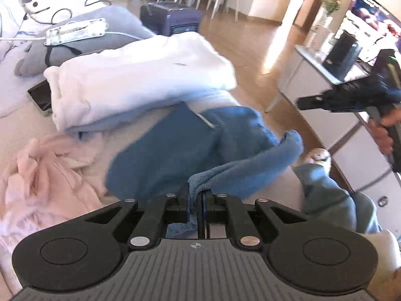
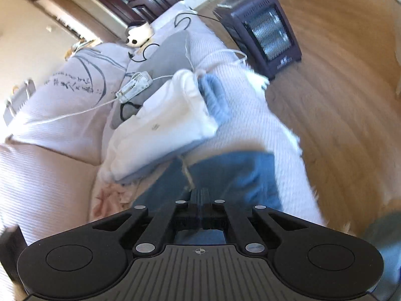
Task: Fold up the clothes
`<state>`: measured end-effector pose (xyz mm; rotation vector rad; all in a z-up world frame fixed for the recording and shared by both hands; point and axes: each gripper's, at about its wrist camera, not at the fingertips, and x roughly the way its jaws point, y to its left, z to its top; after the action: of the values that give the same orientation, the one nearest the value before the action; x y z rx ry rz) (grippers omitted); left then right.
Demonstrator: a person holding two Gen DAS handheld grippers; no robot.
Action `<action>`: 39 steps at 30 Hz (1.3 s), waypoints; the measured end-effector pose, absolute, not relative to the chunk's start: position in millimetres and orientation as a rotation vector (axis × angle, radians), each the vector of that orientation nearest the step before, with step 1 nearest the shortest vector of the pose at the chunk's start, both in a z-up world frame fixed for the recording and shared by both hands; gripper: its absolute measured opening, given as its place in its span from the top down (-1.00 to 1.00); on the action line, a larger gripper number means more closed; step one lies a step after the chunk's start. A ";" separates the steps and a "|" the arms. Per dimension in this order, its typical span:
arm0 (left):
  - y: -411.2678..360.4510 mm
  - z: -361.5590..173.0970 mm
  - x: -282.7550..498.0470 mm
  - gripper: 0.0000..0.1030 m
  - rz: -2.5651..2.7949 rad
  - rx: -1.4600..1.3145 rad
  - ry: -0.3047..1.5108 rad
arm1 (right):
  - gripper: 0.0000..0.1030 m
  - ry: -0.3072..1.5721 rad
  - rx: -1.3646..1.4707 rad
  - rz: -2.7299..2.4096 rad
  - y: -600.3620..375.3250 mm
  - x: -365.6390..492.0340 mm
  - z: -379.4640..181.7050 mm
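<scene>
A blue garment [image 1: 188,145] lies crumpled on the pale sofa seat [image 1: 20,130], and one edge of it rises in a twisted strip to my left gripper [image 1: 199,195]. That gripper is shut on the strip. Off to the right, a hand holds my right gripper [image 1: 308,102] in the air, apart from the cloth. In the right wrist view the right gripper [image 2: 199,195] is shut with nothing seen between its fingers, and the blue garment [image 2: 225,173] and its drawstring [image 2: 186,170] lie below it. The picture is blurred.
A folded white top [image 1: 140,75] lies on a light blue one just behind the blue garment. A pink garment [image 1: 45,180] is heaped at the left. A phone [image 1: 40,95], a power strip [image 1: 75,31] and cables lie further back. A heater [image 2: 265,30] stands on the wooden floor.
</scene>
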<state>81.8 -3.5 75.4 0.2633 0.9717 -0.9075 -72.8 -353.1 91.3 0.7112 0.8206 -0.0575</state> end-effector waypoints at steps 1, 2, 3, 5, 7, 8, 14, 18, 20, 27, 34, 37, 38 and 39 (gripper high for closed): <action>-5.9 73.0 86.8 0.84 -0.907 0.266 0.983 | 0.79 0.823 0.648 -0.040 -350.8 -71.4 93.3; -8.3 70.9 91.4 0.84 -0.907 0.269 0.994 | 0.76 0.829 0.569 -0.013 -347.0 -72.0 95.6; -10.6 68.9 94.4 0.84 -0.908 0.273 1.000 | 0.53 0.847 0.488 0.005 -342.5 -73.5 95.3; -14.1 65.4 99.7 0.84 -0.910 0.277 1.011 | -0.28 0.878 0.325 0.042 -333.5 -76.6 94.5; -17.0 63.2 103.9 0.84 -0.909 0.277 1.019 | -0.61 0.895 0.186 0.069 -327.4 -77.4 87.8; -18.9 62.5 105.6 0.84 -0.908 0.278 1.021 | -0.61 0.898 0.133 0.081 -326.1 -76.7 81.8; -18.6 63.6 107.5 0.84 -0.909 0.272 1.041 | -0.15 0.986 0.255 0.154 -332.5 -55.7 31.9; -16.7 68.5 105.3 0.84 -0.902 0.273 1.041 | 0.61 1.018 0.325 0.116 -330.3 -51.9 18.3; -12.5 72.5 107.6 0.84 -0.900 0.263 1.029 | 0.61 0.964 0.332 0.127 -330.8 -58.4 34.9; -22.8 75.7 135.8 0.83 -0.861 0.243 0.967 | 0.62 0.793 0.306 0.061 -338.1 -47.4 74.0; -34.9 30.5 168.7 0.38 -0.677 0.284 1.057 | 0.37 0.825 0.266 -0.056 -333.4 -1.1 32.1; -22.2 28.1 168.3 0.12 -0.607 0.343 1.063 | -0.14 0.848 0.252 -0.118 -336.2 4.5 21.6; -14.8 29.7 168.1 0.11 -0.576 0.367 1.067 | -0.19 0.839 0.248 -0.123 -337.1 0.8 25.6; -7.2 31.5 168.0 0.11 -0.543 0.390 1.070 | -0.19 0.829 0.244 -0.129 -338.1 -2.8 29.7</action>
<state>168.0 -7.2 31.5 0.3898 1.0702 -0.5434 -2.8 -338.1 29.7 0.2436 0.8290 -0.1286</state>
